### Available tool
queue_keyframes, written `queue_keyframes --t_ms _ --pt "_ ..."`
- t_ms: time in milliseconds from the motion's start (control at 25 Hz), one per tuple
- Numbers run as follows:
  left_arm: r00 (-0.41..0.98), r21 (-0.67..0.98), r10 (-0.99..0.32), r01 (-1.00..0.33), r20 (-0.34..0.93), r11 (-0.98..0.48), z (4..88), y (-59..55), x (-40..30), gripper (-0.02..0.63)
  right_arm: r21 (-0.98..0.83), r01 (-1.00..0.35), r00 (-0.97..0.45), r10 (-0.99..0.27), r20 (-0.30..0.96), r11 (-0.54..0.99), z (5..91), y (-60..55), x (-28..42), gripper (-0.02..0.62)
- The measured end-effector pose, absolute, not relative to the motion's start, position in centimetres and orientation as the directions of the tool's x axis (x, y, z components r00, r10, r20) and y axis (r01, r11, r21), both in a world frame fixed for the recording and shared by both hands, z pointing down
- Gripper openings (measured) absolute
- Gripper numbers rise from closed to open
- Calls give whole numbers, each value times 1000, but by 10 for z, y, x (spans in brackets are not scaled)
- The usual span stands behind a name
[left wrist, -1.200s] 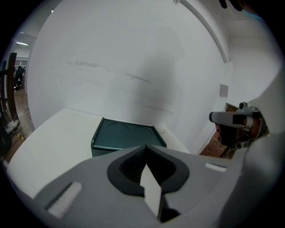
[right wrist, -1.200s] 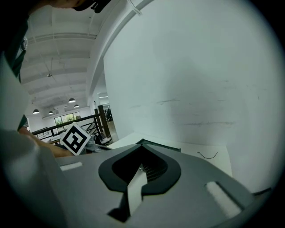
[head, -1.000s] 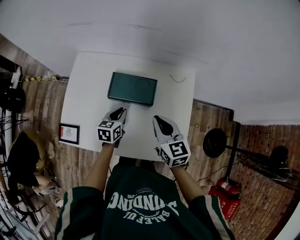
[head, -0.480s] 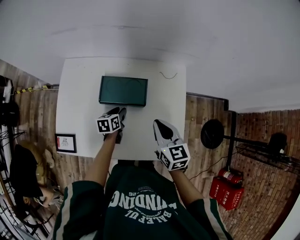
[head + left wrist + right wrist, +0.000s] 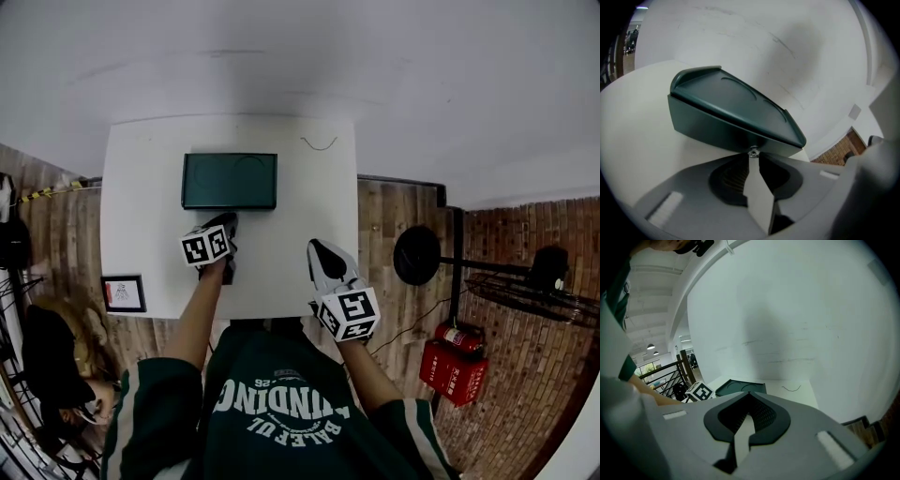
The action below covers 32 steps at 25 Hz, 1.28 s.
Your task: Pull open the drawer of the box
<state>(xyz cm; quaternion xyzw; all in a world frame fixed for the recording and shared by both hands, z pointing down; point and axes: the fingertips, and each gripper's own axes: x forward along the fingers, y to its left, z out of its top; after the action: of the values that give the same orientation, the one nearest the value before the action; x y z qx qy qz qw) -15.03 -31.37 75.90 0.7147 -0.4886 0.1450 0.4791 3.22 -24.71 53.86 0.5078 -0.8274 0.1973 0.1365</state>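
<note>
My left fingers (image 5: 693,197) are closing, small metal knob (image 5: 753,152) between their tips, on the dark green flat-lidded box (image 5: 230,180) near the table's (image 5: 300,272) far edge; right fingers (image 5: 811,427) together, empty.

The box (image 5: 230,181) is dark green, with a little shiny silver knob (image 5: 753,152) on its front. The table (image 5: 281,267) under it is white. The floor (image 5: 394,206) is brown wooden planks. The fire extinguisher (image 5: 453,370) is red. The person's shirt (image 5: 281,403) is dark green with white letters and white sleeve stripes.
</note>
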Motion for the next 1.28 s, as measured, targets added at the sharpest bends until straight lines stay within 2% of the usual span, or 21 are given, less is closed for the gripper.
queue_keyframes --t_ms 1280 --pt "487 548 -522 -835 700 -43 768 -217 -149 123 -209 -865 -502 -762 409 457 538 -206 36 2"
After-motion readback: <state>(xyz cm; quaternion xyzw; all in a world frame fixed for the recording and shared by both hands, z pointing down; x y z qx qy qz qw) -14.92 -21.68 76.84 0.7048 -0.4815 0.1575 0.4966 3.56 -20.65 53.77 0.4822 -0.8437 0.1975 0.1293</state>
